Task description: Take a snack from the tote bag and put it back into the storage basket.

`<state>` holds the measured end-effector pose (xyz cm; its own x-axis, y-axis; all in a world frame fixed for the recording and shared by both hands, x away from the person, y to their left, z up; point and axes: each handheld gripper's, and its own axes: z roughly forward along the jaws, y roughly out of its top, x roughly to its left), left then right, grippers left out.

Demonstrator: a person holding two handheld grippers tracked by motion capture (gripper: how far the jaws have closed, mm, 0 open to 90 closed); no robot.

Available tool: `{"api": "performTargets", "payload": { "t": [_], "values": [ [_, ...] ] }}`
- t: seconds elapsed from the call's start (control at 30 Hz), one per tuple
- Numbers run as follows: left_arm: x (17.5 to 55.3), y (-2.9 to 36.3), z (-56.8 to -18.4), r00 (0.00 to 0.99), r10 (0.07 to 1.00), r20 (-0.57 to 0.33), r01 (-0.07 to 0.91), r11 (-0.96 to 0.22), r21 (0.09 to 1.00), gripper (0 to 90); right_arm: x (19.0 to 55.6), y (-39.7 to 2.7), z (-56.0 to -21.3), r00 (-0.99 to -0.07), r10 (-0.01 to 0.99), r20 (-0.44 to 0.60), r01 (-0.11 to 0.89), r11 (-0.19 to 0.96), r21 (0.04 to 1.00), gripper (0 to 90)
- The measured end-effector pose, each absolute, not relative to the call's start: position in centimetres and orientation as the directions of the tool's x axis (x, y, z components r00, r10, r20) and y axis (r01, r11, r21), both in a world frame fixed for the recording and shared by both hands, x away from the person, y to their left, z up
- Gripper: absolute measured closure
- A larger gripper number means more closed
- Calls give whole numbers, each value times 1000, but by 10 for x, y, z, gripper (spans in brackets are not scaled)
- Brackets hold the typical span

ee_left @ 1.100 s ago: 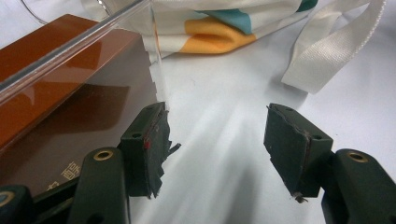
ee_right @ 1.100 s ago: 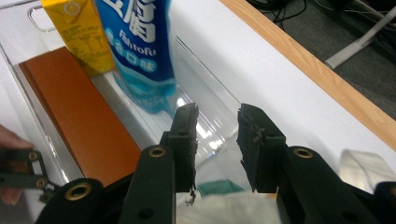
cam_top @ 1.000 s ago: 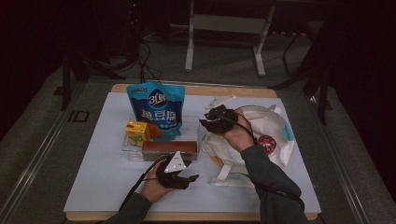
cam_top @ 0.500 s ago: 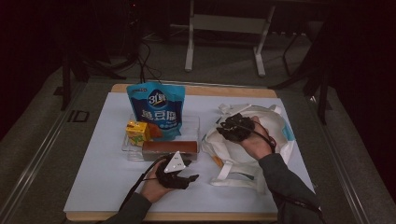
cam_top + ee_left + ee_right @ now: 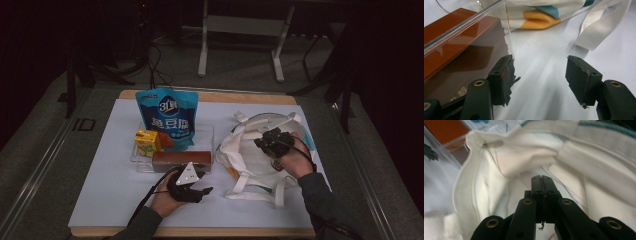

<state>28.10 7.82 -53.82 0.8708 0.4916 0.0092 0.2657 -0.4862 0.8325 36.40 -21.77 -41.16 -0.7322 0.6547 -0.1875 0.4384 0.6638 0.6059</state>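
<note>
Item: cloth tote bag (image 5: 255, 155), cream canvas with webbing handles, lying slack and open-mouthed on the counter (image 5: 110, 200). Judged light, soft, shapeless; likely best taken by the stitched rim or a handle strap (image 5: 599, 30).

Right gripper (image 5: 270, 142): jaws have just been closing and now meet flat inside the bag's mouth, no fold seen pinched between them; bag wall just ahead.

Left gripper (image 5: 540, 80): jaws stand wide, empty, over bare counter; clear tray (image 5: 474, 17) with a brown box (image 5: 456, 50) beside one jaw, bag beyond.
</note>
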Motion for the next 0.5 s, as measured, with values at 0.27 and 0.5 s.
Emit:
{"api": "performTargets", "payload": {
  "t": [0.27, 0.5],
  "values": [
    [281, 78, -538, 871, 491, 9, 266, -487, 832, 395, 360, -240, -419, -705, 690, -166, 478, 634, 607, 895],
    [281, 78, -538, 871, 491, 9, 266, -487, 832, 395, 355, -254, -430, -692, 702, -168, 501, 635, 588, 896]
  ]
}}
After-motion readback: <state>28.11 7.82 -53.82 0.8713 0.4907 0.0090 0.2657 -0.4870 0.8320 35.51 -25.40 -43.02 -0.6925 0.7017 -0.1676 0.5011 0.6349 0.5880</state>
